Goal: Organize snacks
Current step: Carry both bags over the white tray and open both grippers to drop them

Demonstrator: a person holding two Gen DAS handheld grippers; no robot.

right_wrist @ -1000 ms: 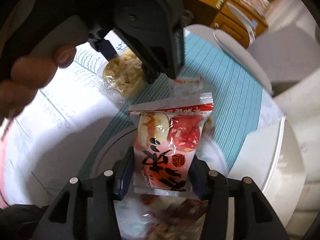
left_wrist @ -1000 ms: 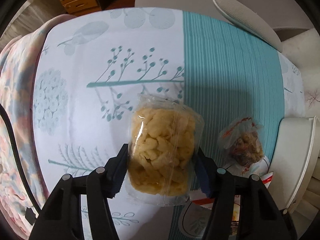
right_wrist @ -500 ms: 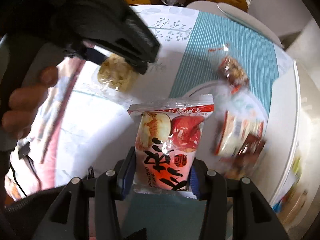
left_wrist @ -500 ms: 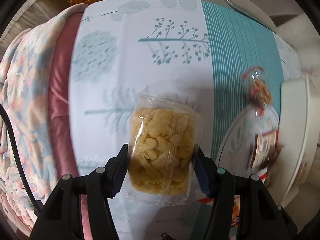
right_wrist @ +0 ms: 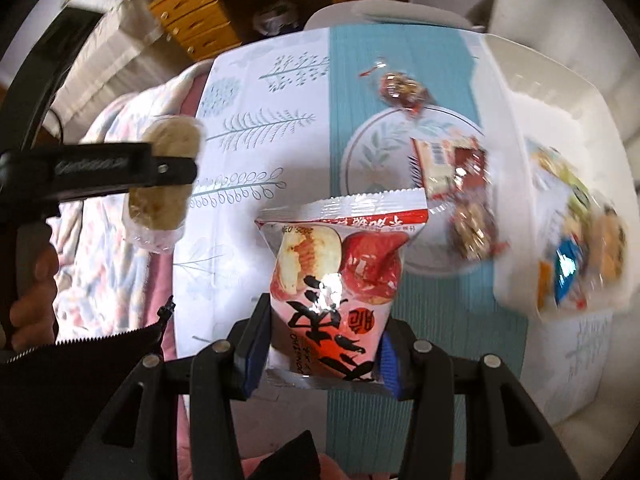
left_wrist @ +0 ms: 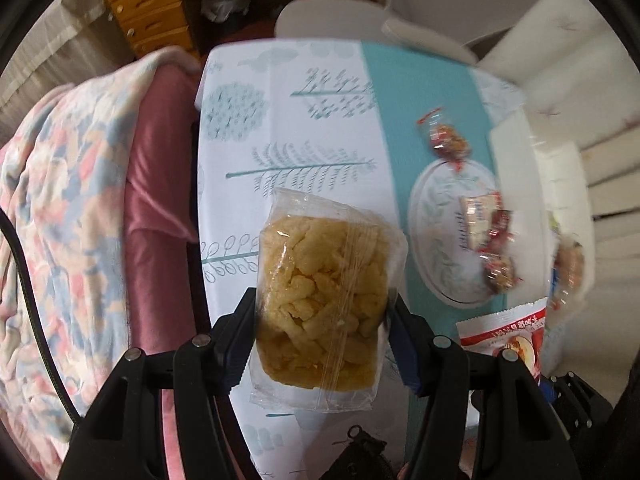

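Note:
My left gripper (left_wrist: 322, 344) is shut on a clear bag of yellow puffed snacks (left_wrist: 324, 292), held high above the table; the bag also shows in the right wrist view (right_wrist: 162, 184). My right gripper (right_wrist: 320, 354) is shut on a red and white snack packet (right_wrist: 336, 280), whose top shows in the left wrist view (left_wrist: 506, 330). Below, an oval patterned plate (right_wrist: 376, 152) holds several small red-wrapped snacks (right_wrist: 452, 168). One more red-wrapped snack (right_wrist: 400, 88) lies on the teal cloth beyond the plate.
A white bin (right_wrist: 560, 208) at the right holds several colourful packets. The table wears a white leaf-print cloth with a teal stripe (left_wrist: 384, 120). A floral blanket (left_wrist: 60, 220) lies to the left. Wooden drawers (left_wrist: 144, 12) and a white chair (left_wrist: 328, 20) stand behind.
Both grippers have risen and pulled back from the table, each still holding its snack. The plate, the bin and the room beyond have come into view.

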